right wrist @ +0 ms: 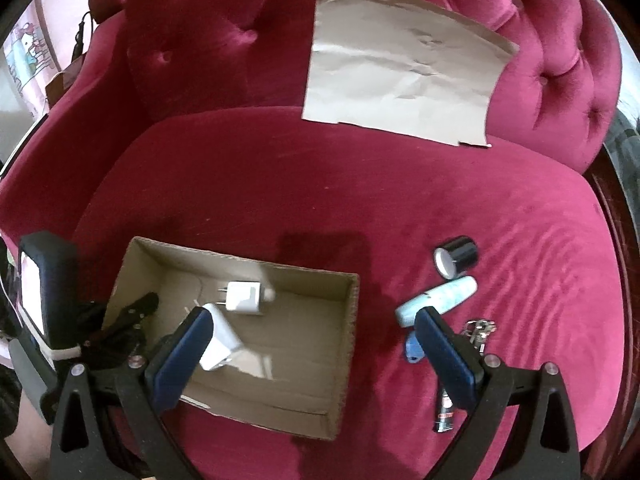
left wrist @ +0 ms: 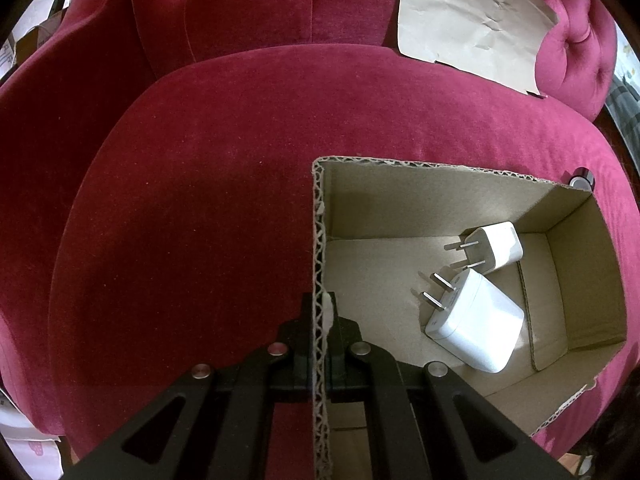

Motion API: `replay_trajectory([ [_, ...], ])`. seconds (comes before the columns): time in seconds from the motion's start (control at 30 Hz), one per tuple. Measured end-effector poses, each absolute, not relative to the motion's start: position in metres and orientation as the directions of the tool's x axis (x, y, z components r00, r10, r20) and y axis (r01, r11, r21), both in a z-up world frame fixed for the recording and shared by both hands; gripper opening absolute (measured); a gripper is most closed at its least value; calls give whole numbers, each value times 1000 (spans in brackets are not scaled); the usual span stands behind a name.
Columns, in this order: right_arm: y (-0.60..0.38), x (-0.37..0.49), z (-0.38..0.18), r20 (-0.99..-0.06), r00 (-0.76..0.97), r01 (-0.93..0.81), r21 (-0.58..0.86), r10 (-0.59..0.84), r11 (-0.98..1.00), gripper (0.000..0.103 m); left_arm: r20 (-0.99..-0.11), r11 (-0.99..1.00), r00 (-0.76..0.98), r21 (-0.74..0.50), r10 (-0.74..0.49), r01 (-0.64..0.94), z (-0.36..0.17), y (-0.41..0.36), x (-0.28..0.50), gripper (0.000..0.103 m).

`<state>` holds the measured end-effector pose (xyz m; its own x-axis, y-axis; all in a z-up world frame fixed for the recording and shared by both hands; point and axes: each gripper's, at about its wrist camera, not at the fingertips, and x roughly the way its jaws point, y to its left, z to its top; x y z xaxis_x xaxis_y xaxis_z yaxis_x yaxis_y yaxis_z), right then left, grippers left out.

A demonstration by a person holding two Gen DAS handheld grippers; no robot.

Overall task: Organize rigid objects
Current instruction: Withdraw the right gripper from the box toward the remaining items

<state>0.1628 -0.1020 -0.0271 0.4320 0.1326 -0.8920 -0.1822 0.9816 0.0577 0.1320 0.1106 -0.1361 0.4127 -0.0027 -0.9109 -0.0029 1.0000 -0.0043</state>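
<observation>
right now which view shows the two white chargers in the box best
The left wrist view: the larger charger and smaller charger lie unblocked, prongs clear. In the right wrist view the open right gripper partly hides the larger one; the smaller shows blurred.

Partly hidden items

The right claw's finger (right wrist: 448,360) is covering part of the blue tag (right wrist: 412,346) and small tube (right wrist: 444,416).

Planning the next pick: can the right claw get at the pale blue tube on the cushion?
Probably yes. The right claw is open and empty, and the pale blue tube lies uncovered outside the cardboard box.
</observation>
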Motion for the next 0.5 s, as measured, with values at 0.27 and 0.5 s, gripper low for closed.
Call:
replay_trajectory([
  [0.27, -128, 159, -22, -891, 441, -144, 46, 106, 988, 103, -911, 1000, 413, -3, -1, -3, -136, 111, 132, 3],
  [0.5, -155, 151, -27, -898, 434, -112, 23, 70, 993, 103, -910, 1000, 414, 0, 0, -2, -136, 112, 132, 3],
])
